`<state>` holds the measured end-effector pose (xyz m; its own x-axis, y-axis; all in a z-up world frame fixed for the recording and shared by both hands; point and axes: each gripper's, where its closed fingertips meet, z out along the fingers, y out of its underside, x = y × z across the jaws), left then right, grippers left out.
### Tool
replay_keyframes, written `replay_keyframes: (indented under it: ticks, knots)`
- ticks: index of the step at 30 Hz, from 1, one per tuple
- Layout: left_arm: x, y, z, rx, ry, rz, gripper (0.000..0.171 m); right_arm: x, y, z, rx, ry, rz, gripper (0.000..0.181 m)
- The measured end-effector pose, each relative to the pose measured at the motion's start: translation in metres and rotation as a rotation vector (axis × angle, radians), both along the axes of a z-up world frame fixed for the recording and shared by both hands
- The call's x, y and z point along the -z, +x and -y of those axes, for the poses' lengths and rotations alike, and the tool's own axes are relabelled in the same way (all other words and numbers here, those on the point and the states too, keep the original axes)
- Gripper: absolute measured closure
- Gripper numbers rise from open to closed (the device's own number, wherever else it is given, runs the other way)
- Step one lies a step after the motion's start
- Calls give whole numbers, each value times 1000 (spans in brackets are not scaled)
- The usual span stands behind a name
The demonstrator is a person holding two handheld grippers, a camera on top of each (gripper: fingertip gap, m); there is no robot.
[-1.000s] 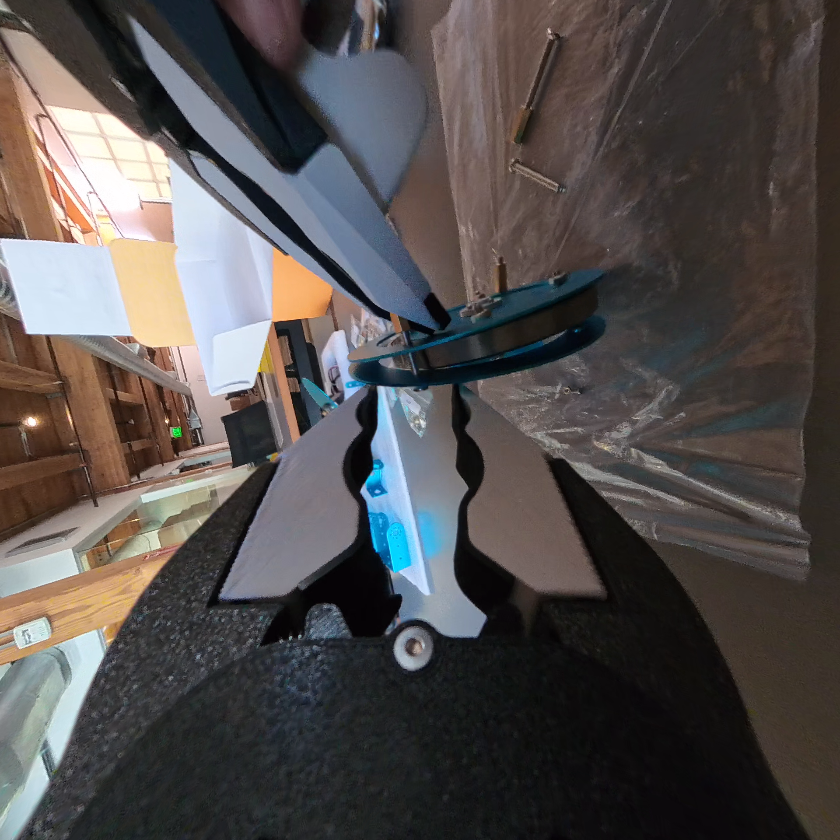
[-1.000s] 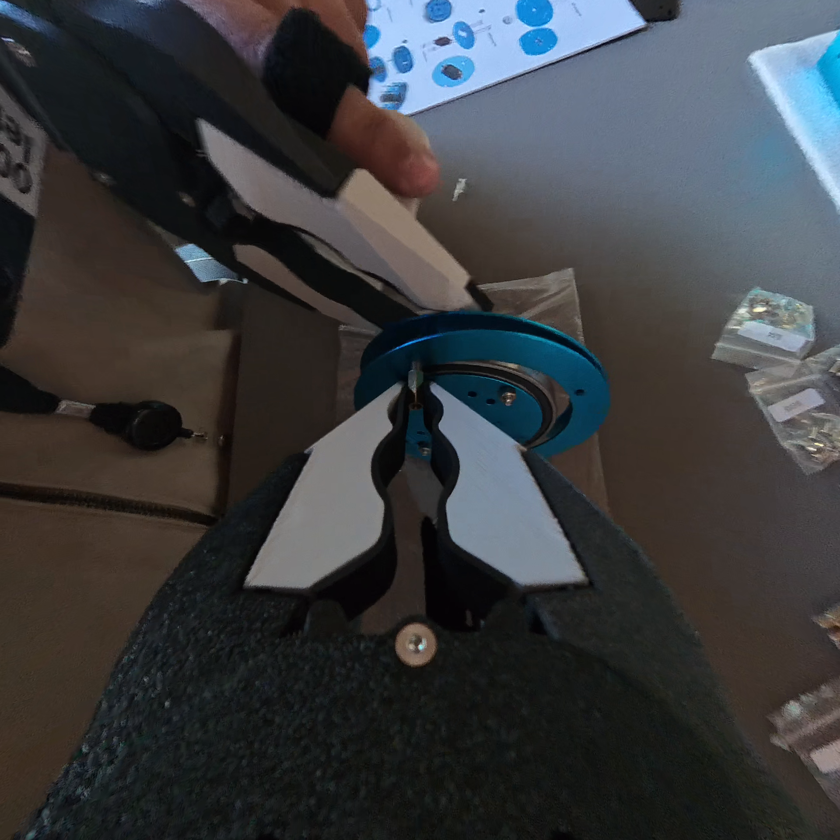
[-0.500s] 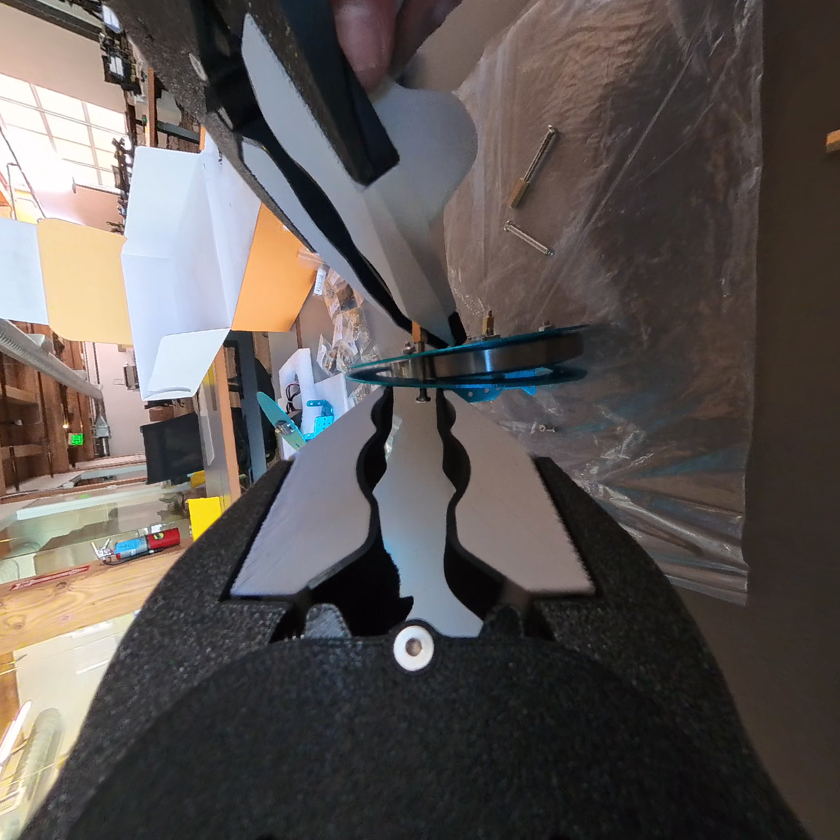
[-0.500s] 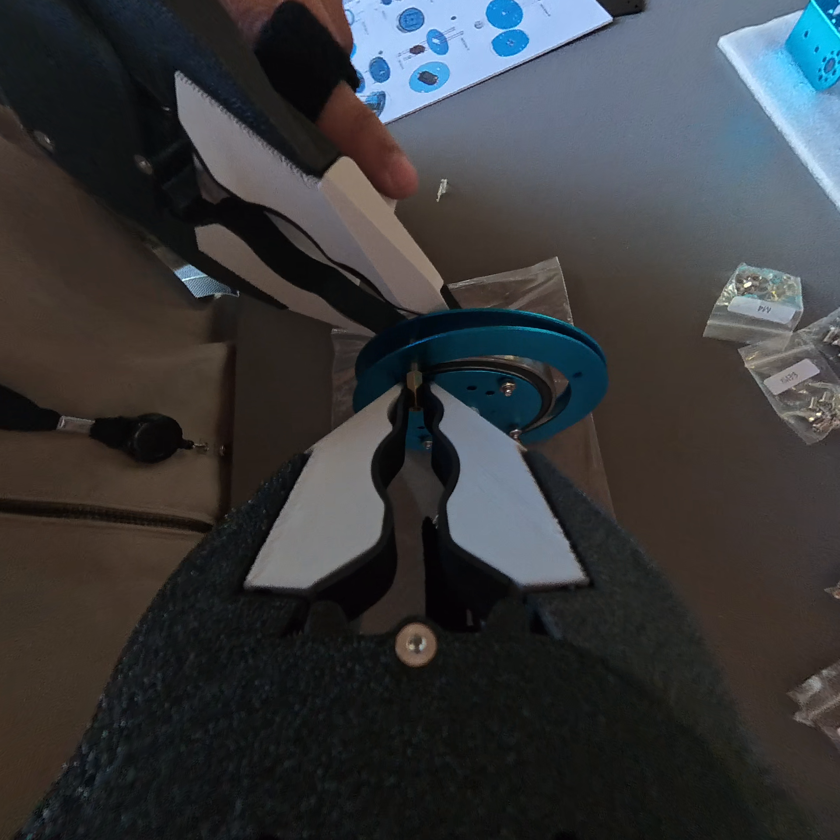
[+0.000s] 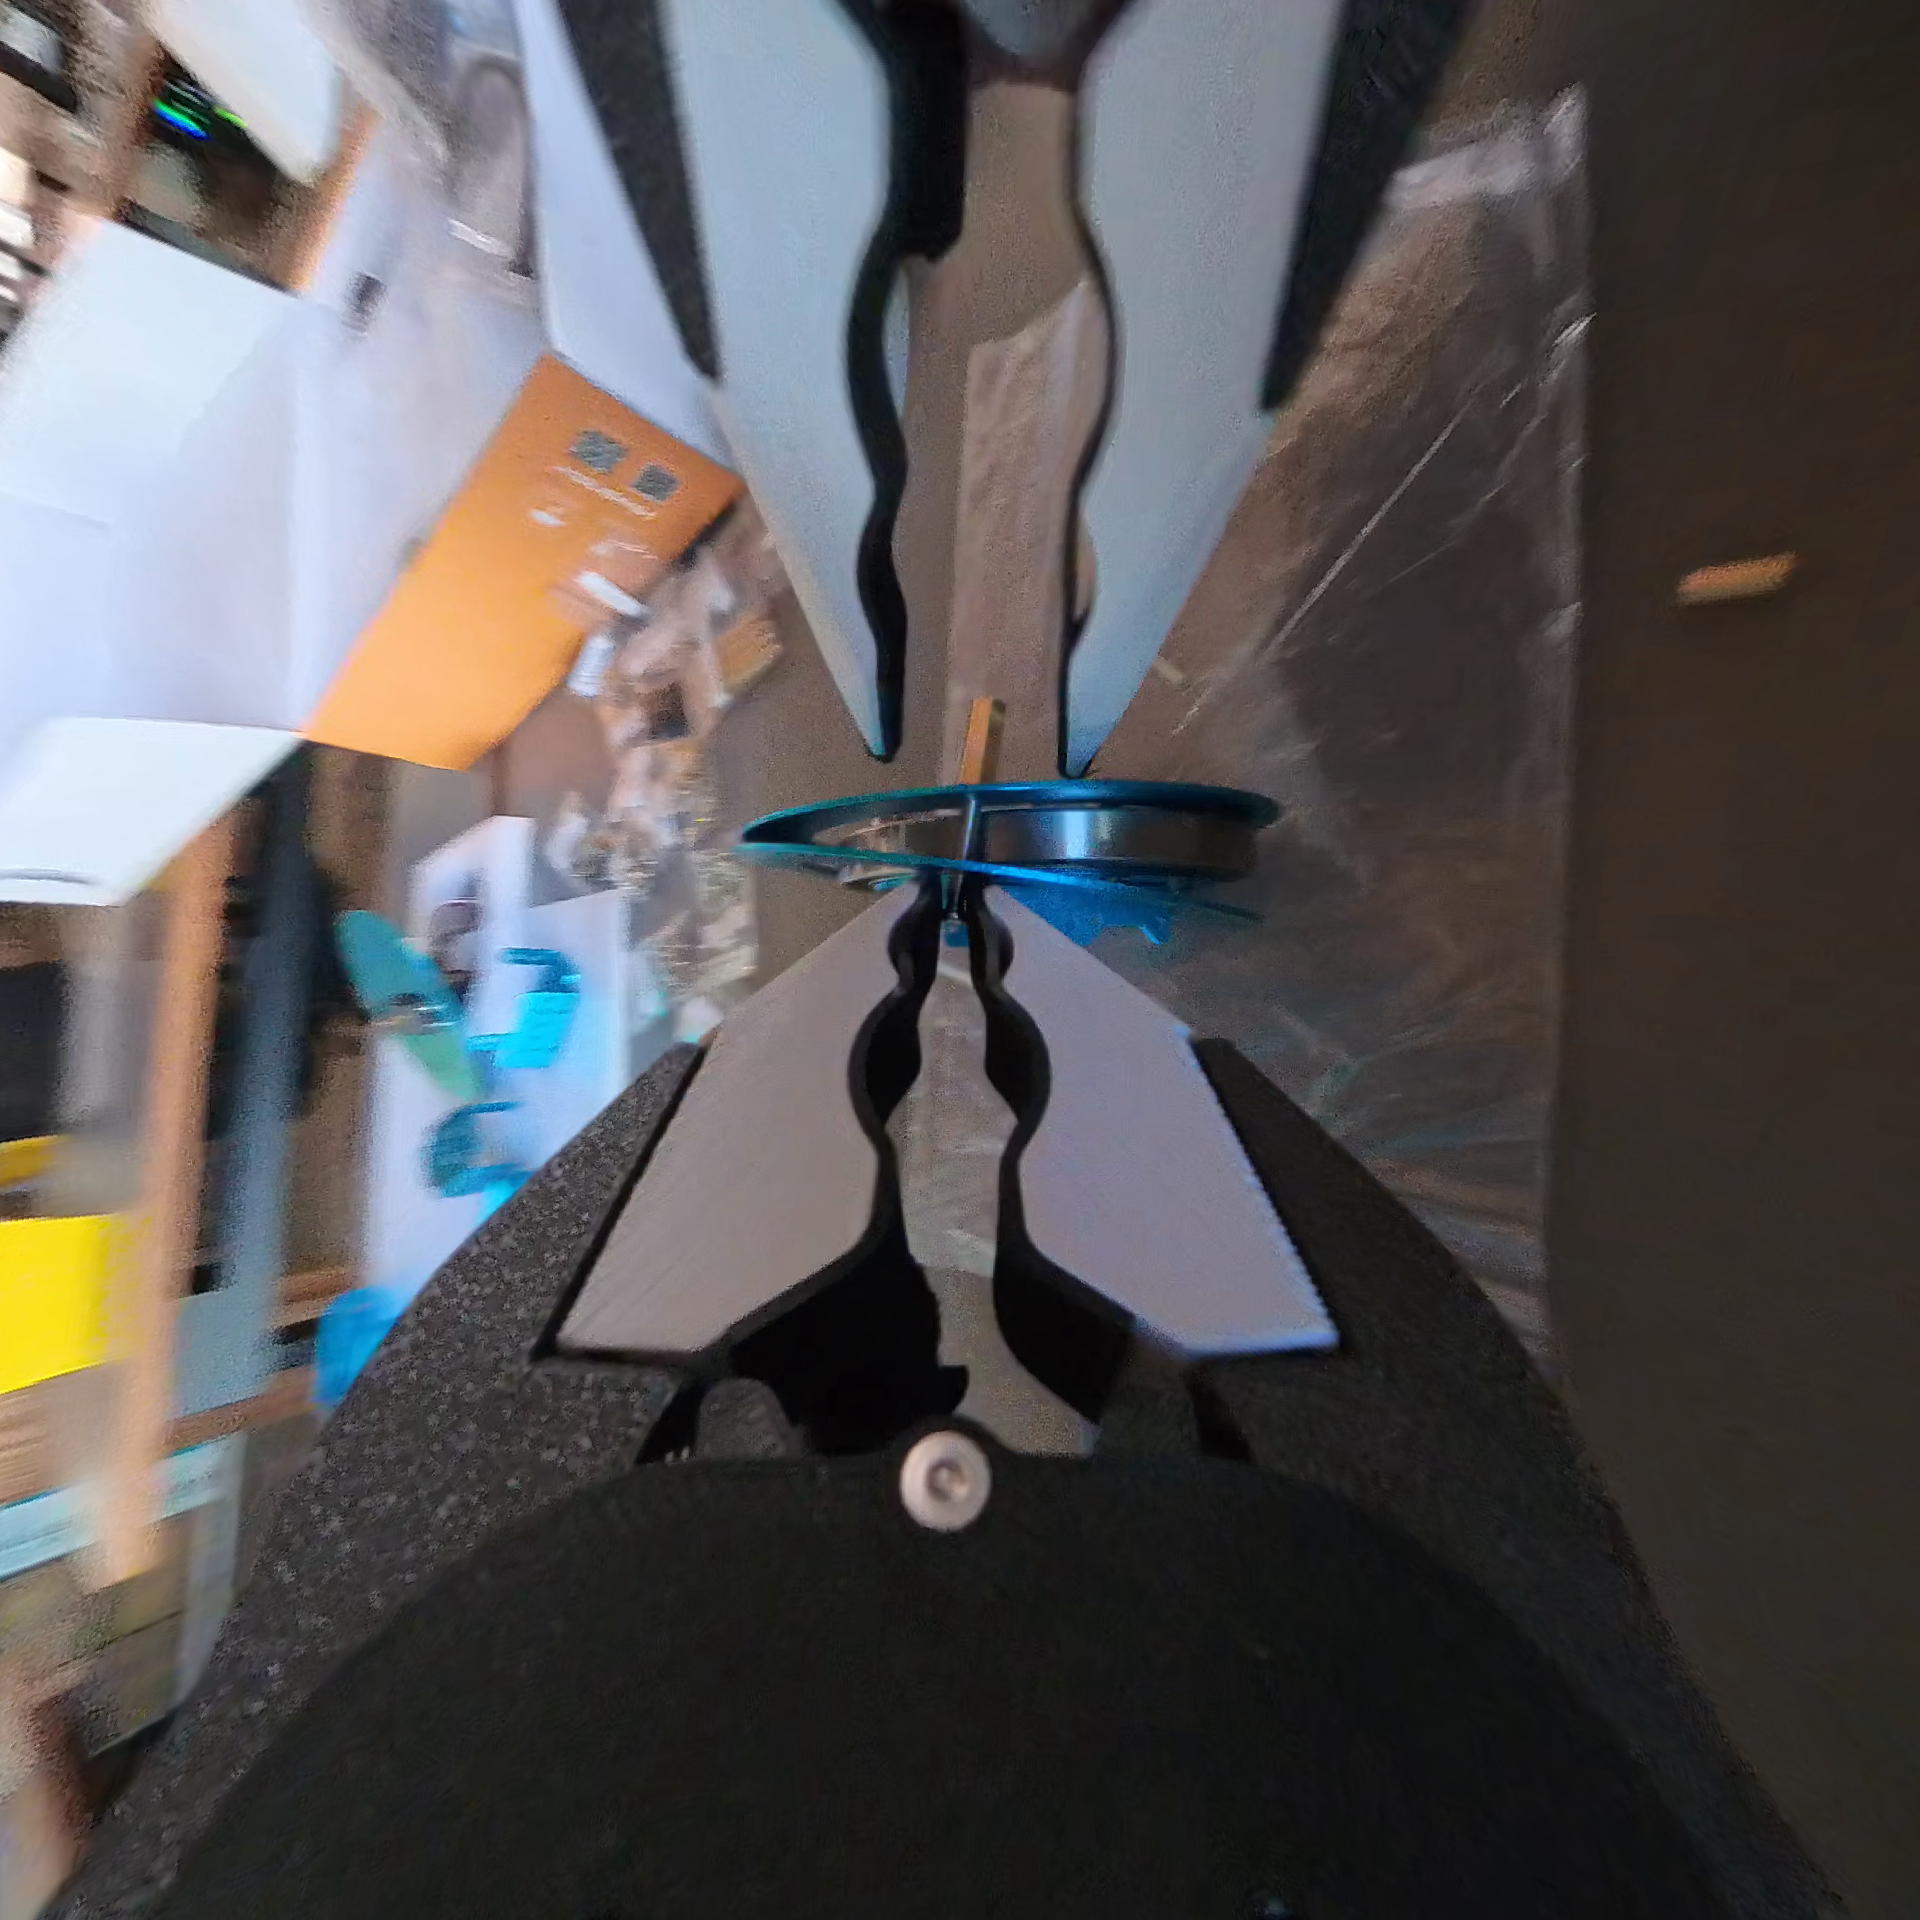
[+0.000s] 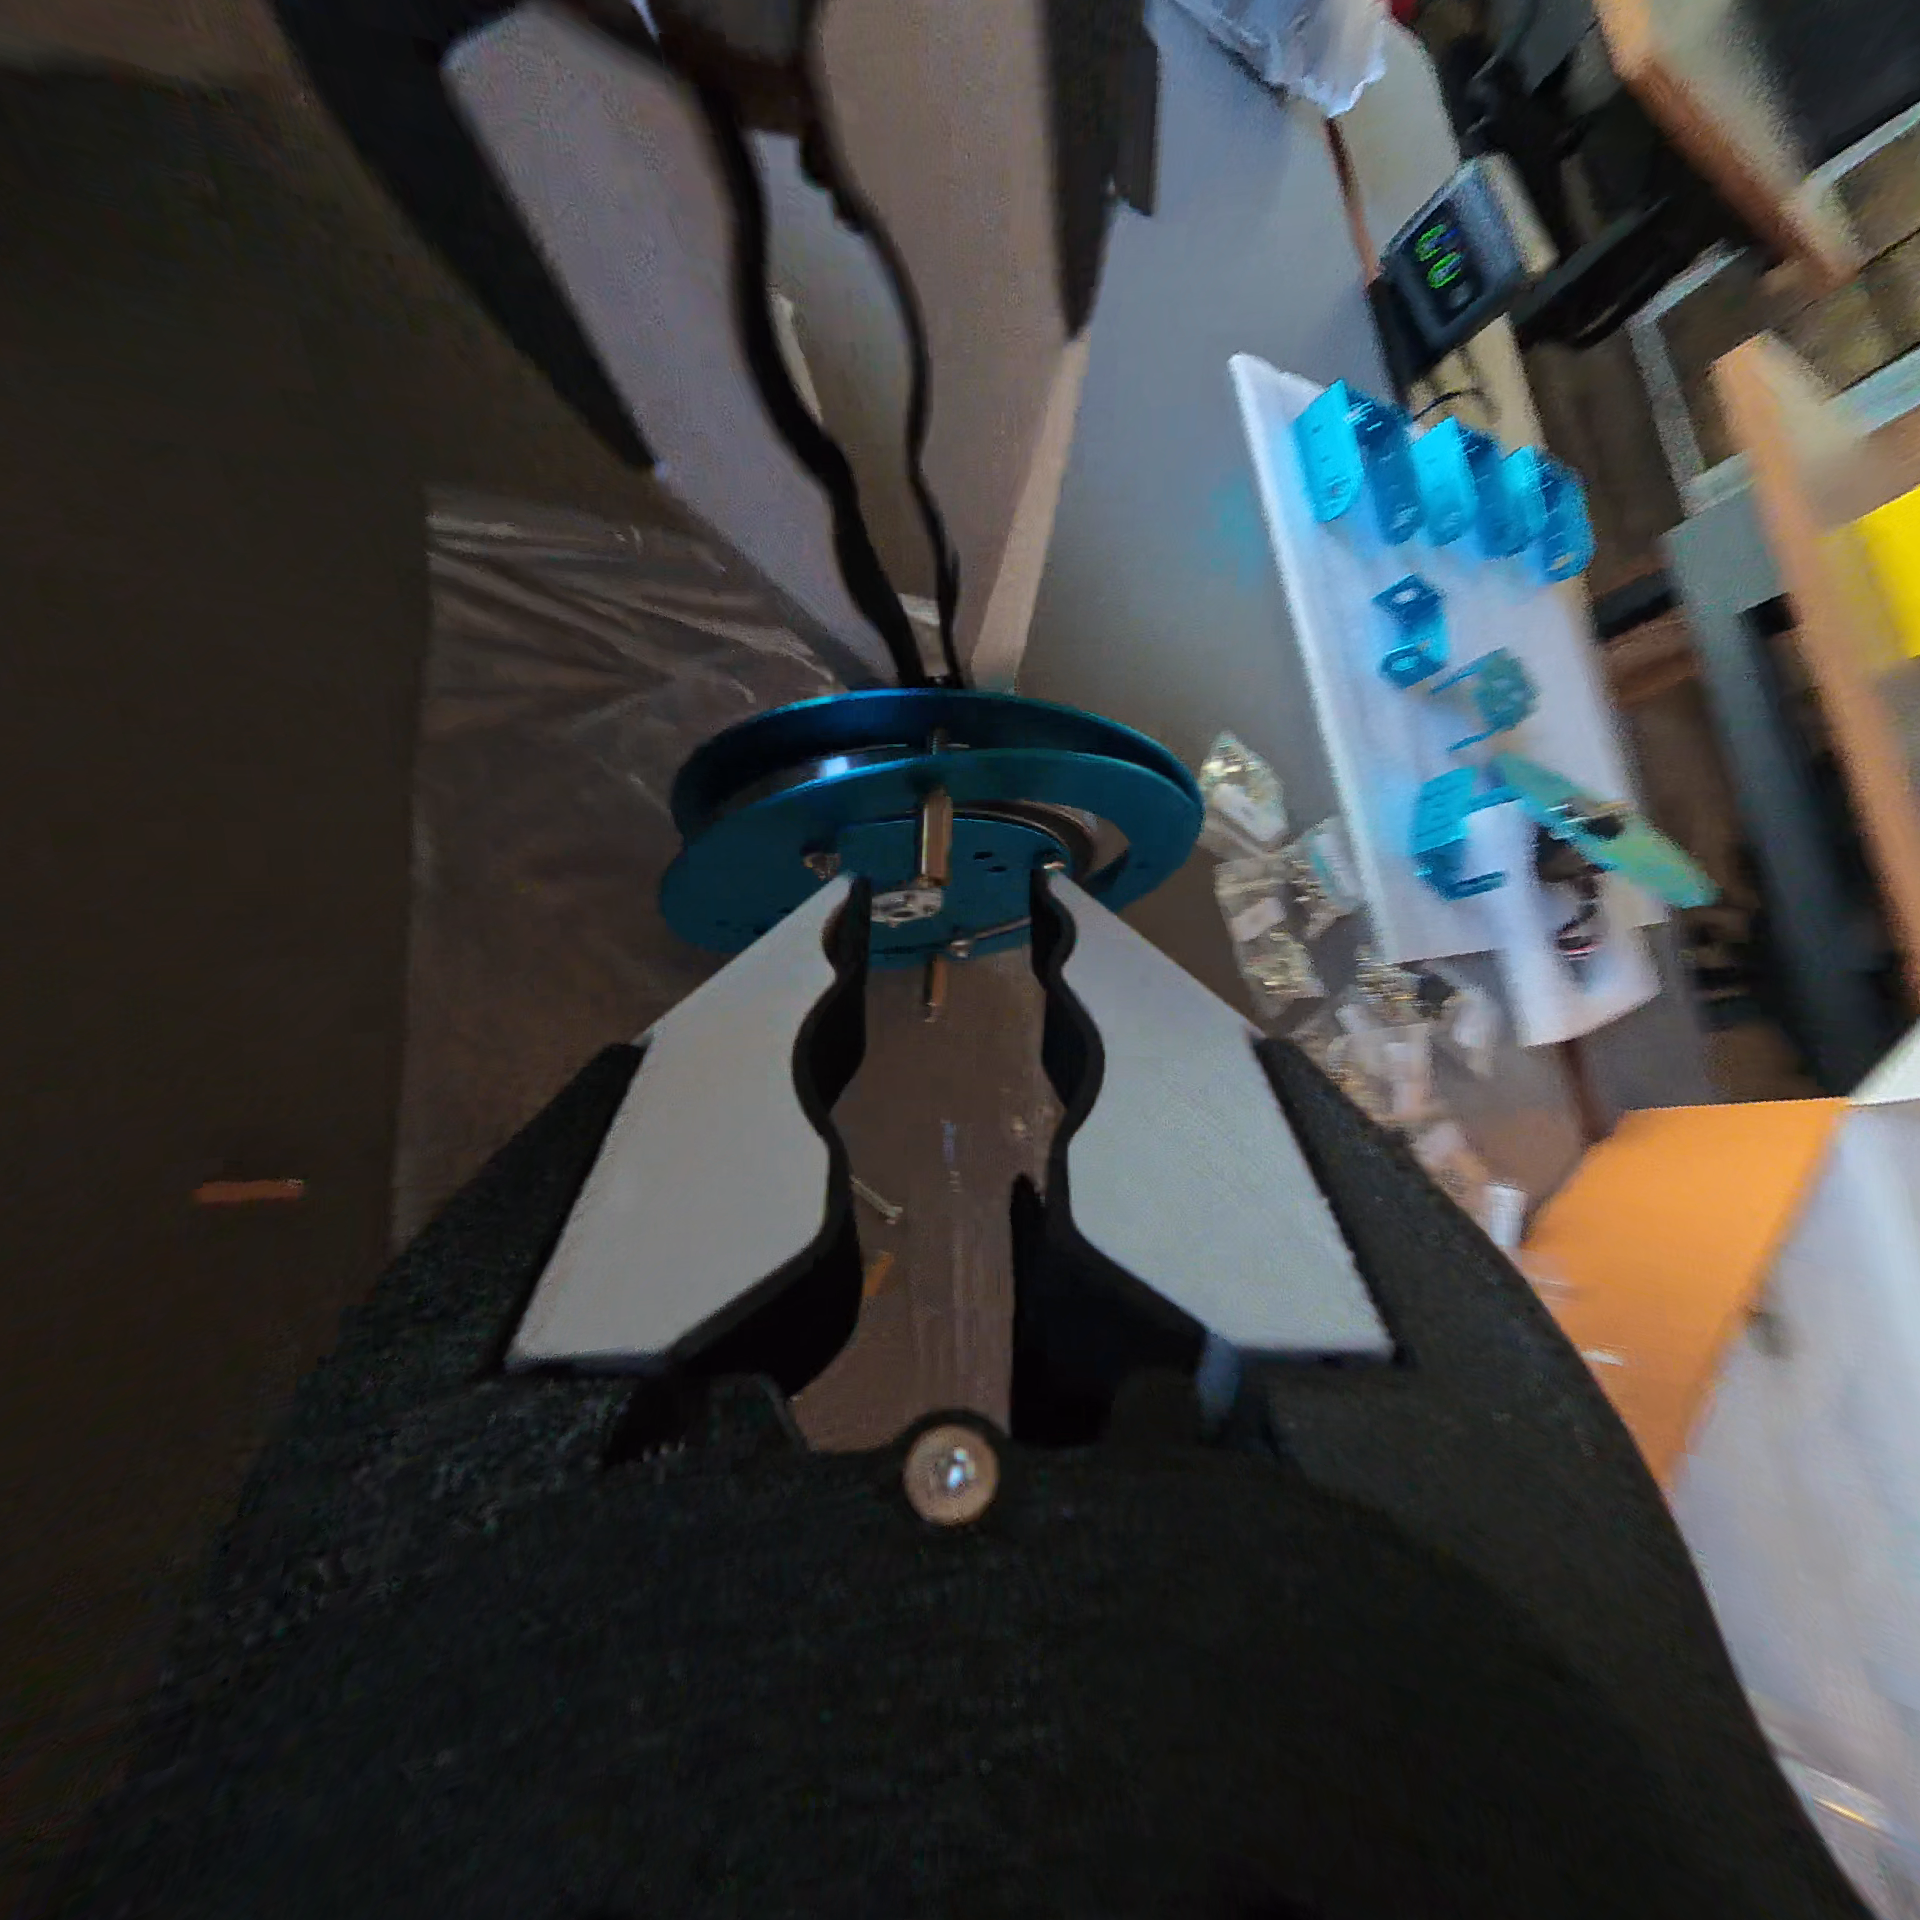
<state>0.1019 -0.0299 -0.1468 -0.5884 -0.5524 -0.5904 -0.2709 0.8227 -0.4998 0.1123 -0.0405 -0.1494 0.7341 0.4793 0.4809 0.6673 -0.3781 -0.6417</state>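
Edgewise, L hand-held gripper (image 5: 951,909) clamped on blue disc assy (image 5: 1039,836) rim, R hand-held gripper (image 6: 945,883) apart opposite.

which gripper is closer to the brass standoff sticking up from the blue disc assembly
Right. The right gripper is open with its fingers either side of the brass standoff. The left gripper is shut on the blue disc assembly from the opposite face.

The blue disc assembly (image 6: 930,821) sits between the two grippers, blocking the straight path. A brass post (image 6: 932,831) stands in the right gripper (image 6: 945,883)'s open gap. Crinkled plastic sheet (image 5: 1403,644) lies just behind.
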Motion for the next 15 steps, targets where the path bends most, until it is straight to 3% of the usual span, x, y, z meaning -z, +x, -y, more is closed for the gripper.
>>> replay_keyframes:
  ticks: [6,11,15]
  knots:
    - [3,-12,5,11,-336,-385,169,-4,-1,1,44,133,255,140]
    - [0,-12,2,-41,-579,-641,169,-15,-7,0,45,270,462,149]
    - [-2,-12,4,-22,-697,-765,169,-13,-2,-5,41,305,624,153]
